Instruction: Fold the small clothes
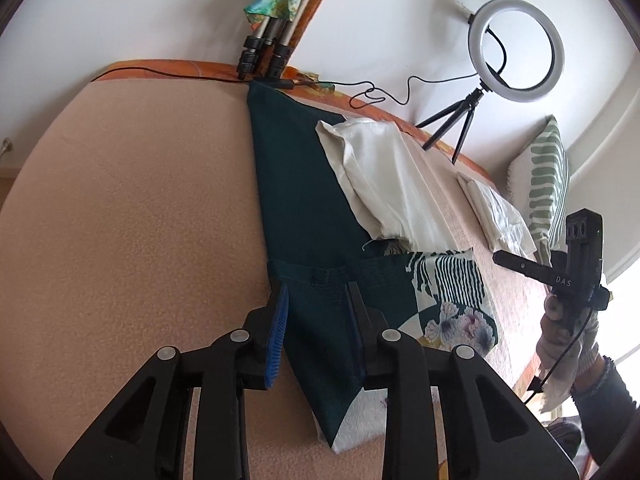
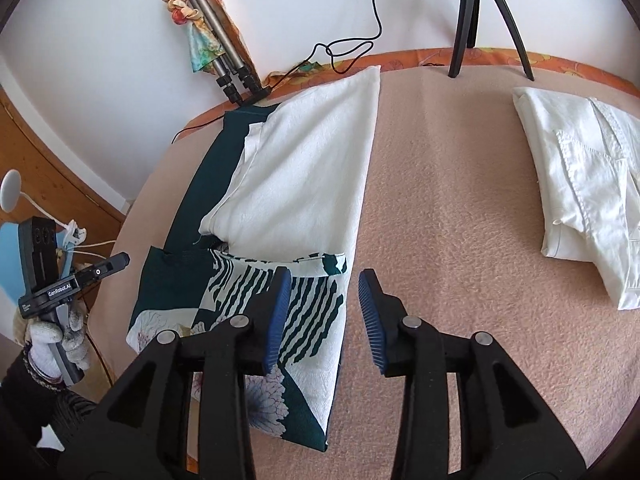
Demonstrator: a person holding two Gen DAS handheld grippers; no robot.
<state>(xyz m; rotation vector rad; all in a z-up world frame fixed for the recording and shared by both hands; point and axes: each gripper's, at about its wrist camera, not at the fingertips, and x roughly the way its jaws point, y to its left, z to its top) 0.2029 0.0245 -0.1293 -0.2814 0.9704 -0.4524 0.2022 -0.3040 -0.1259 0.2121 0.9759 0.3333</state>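
Left tool (image 1: 316, 300) and right tool (image 2: 324, 300), jaws partly open, straddling edges of the folded garment (image 2: 280, 200) without gripping it.

bed cover (image 2: 460, 208): pink, matt, nubbly fleece-like cloth. garment (image 2: 304, 184): thin woven cloth, dark green and white print, creased, faint sheen. folded white clothes (image 2: 580, 184): matt stitched cotton-like cloth. gripper fingers (image 1: 276, 336): matt black plastic, ribbed blue rubbery pads, metal pins. headboard (image 2: 52, 176): smooth wood
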